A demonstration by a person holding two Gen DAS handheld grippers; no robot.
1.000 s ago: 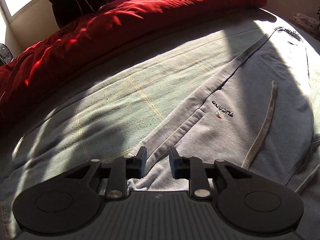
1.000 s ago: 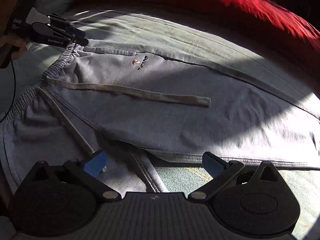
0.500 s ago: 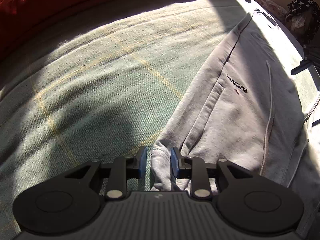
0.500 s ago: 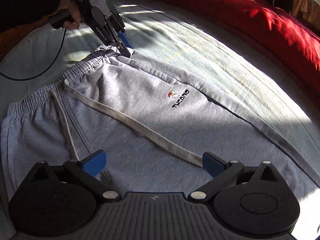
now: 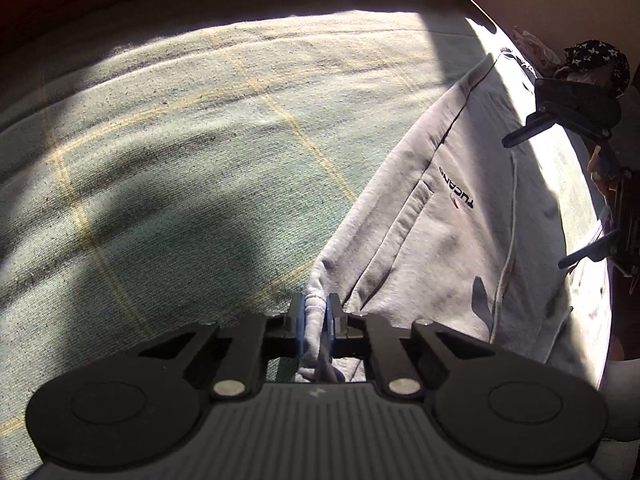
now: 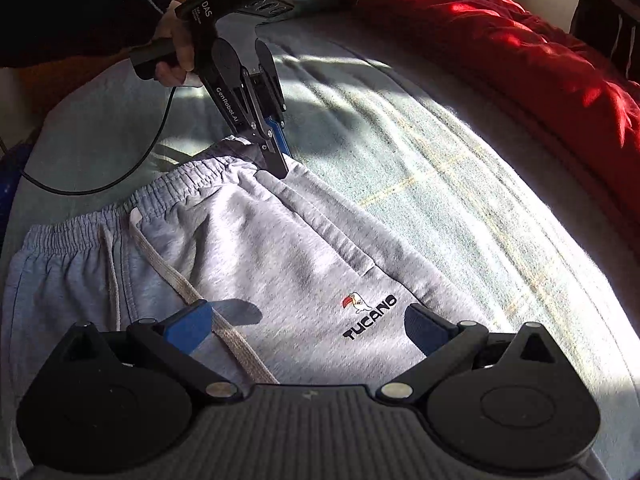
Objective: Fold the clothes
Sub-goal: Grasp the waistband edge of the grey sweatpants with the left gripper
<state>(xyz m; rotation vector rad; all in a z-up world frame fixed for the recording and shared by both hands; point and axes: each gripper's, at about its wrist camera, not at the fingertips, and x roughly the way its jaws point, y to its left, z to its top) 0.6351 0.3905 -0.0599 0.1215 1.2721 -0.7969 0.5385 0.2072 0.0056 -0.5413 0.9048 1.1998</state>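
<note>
Left gripper (image 5: 315,322) pinches the sweatpants (image 6: 280,264) waistband corner; right gripper (image 6: 308,330) gapes above them (red duvet (image 6: 500,40) beyond).

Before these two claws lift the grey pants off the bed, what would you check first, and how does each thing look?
1. Left gripper pinching the sweatpants at the waistband corner: ok.
2. Right gripper gripping cloth: not ok, jaws wide open above the fabric.
3. Drawstring clear of the right gripper: not ok, it lies between the fingers.
4. Pants lying flat on the bedspread: ok.
5. How much cloth the left pads hold: cannot tell.
</note>
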